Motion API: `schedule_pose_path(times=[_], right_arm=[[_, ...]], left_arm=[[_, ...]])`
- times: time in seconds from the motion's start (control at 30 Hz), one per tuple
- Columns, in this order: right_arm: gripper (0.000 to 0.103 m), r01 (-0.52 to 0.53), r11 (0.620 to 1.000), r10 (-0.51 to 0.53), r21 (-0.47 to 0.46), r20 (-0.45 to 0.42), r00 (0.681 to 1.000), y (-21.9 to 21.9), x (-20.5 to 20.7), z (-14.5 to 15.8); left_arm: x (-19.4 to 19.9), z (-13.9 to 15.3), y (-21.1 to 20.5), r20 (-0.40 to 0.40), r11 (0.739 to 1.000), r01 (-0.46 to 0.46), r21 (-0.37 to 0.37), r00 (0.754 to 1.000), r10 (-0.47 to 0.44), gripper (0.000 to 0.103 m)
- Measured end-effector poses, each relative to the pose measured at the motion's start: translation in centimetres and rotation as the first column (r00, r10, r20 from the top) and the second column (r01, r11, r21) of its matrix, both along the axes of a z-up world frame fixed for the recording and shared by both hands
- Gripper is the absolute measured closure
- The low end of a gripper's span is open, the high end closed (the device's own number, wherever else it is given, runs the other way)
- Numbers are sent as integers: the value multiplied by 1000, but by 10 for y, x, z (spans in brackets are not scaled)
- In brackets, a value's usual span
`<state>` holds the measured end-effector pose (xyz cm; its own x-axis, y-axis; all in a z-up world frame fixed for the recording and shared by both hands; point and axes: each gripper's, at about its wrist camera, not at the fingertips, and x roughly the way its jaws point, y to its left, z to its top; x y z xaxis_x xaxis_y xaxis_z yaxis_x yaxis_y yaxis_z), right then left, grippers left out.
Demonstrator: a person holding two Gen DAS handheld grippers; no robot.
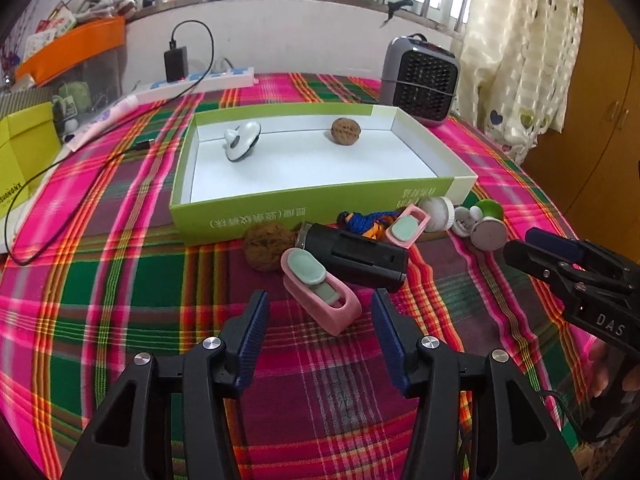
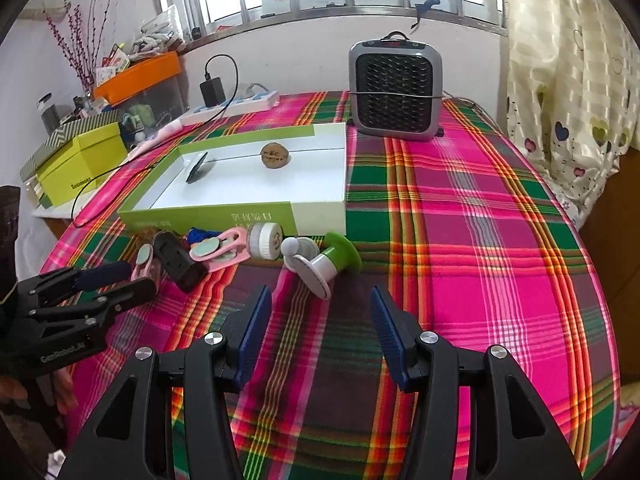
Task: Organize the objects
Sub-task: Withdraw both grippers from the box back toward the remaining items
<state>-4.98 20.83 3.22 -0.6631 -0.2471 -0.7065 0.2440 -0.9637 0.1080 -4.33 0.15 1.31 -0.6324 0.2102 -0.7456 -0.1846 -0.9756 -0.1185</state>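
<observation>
From the left wrist, the left claw (image 1: 320, 312) hangs empty with its jaws spread wide. The pink holder (image 1: 320, 294) lies on the table (image 1: 120, 280) straight ahead, its near end reaching in between the claw's fingertips. Just past it sit the black case (image 1: 356, 256) and a walnut (image 1: 266, 246), with the green box (image 1: 304, 210) farther ahead. That box already holds a second walnut (image 1: 346, 131) and a white piece (image 1: 241, 140). I judge the step in hand to be gathering the loose things into the box; the left claw need only ease forward and close across the holder's narrow sides.

From the right wrist, the right claw (image 2: 318, 308) is likewise spread and empty. The green-and-white piece (image 2: 324, 270) lies tipped over just ahead of its tips, the white jar (image 2: 266, 242) beyond and to the left. This claw would need a short reach forward.
</observation>
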Motion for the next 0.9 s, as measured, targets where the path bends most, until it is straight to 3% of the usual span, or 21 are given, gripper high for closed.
schedule_pose_path(times=[0.7,0.9], right_arm=[[51,21,1000,-21,13,45,999,-2,-18,-6],[51,24,1000,-25,16,58,998,-5,-26,-8]], left_arm=[[-2,-3,-46,15,992,-120,-32,993,121,52],[-6,-3,-42,15,994,-106,-29,994,106,52]])
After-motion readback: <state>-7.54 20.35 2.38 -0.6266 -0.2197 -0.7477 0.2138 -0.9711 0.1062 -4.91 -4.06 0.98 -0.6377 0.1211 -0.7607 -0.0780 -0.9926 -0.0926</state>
